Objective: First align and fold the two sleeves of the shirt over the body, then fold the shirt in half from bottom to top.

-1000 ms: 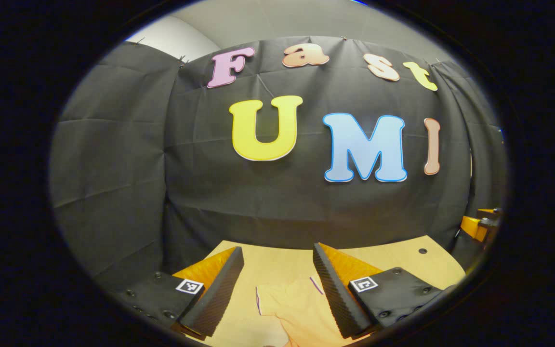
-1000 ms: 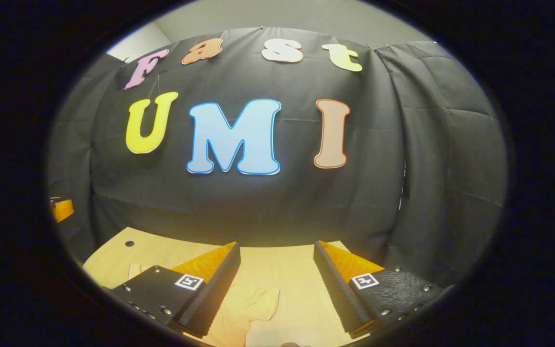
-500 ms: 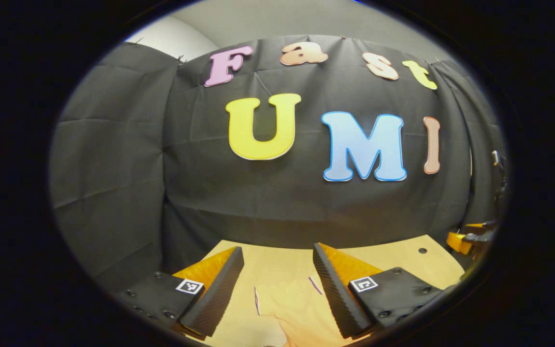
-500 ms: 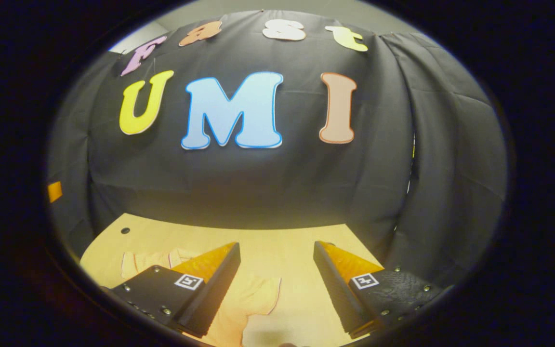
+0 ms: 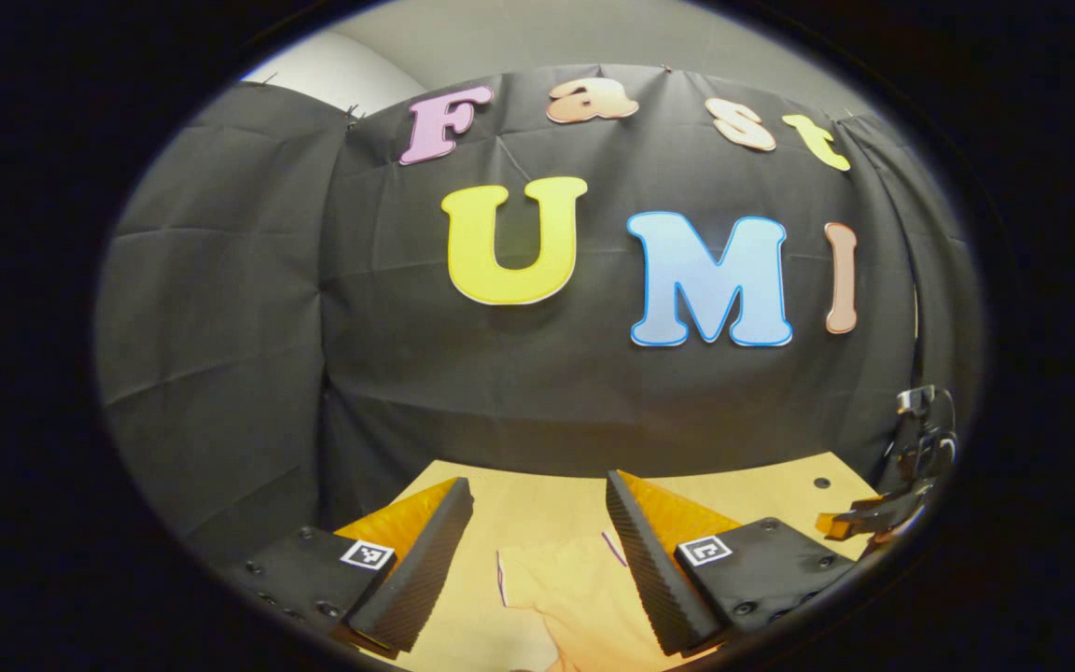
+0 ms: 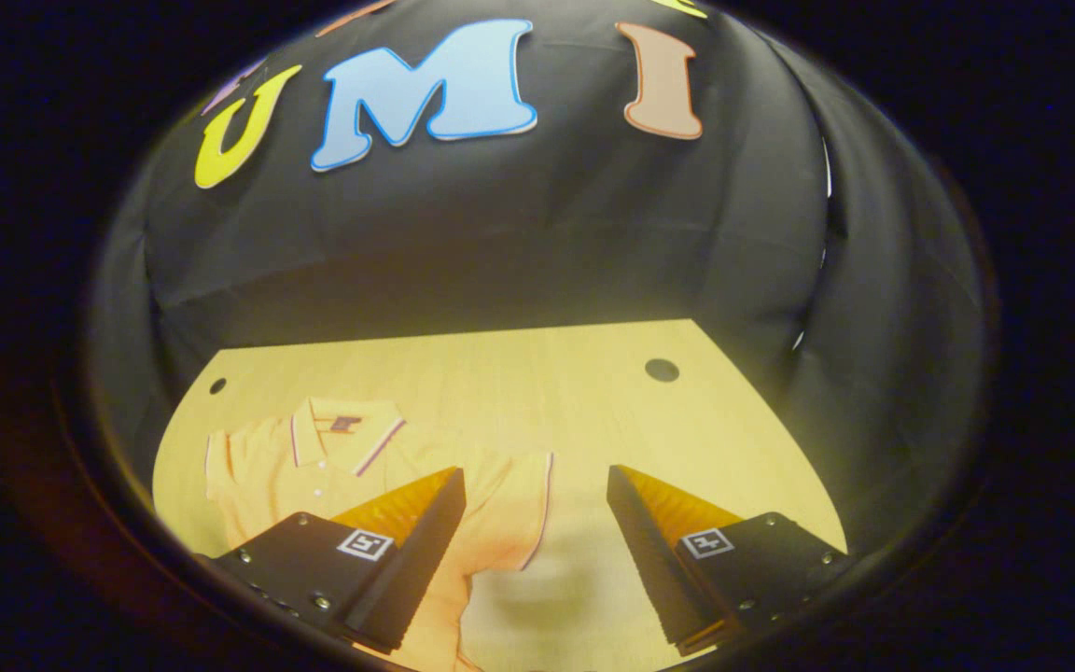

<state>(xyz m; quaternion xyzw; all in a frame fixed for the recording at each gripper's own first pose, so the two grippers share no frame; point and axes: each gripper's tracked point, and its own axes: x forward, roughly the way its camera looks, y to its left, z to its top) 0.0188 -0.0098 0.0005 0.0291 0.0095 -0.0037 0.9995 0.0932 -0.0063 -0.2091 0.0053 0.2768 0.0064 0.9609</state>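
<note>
**Orange polo shirt flat on the table, both grippers spread above it**

Pale wood is what you have under everything: the table (image 6: 537,373) carries the orange polo shirt (image 6: 314,457), lying flat with its collar toward the booth wall and one short sleeve (image 6: 519,504) spread out sideways. Your right gripper (image 6: 536,523) hangs over that sleeve, fingers wide apart, holding nothing. Your left gripper (image 5: 537,532) is likewise spread, above the other sleeve (image 5: 565,588).

Left gripper view low, level, facing far wall; right gripper view tilted down; both share table (image 6: 519,373), shirt (image 6: 314,457).
</note>
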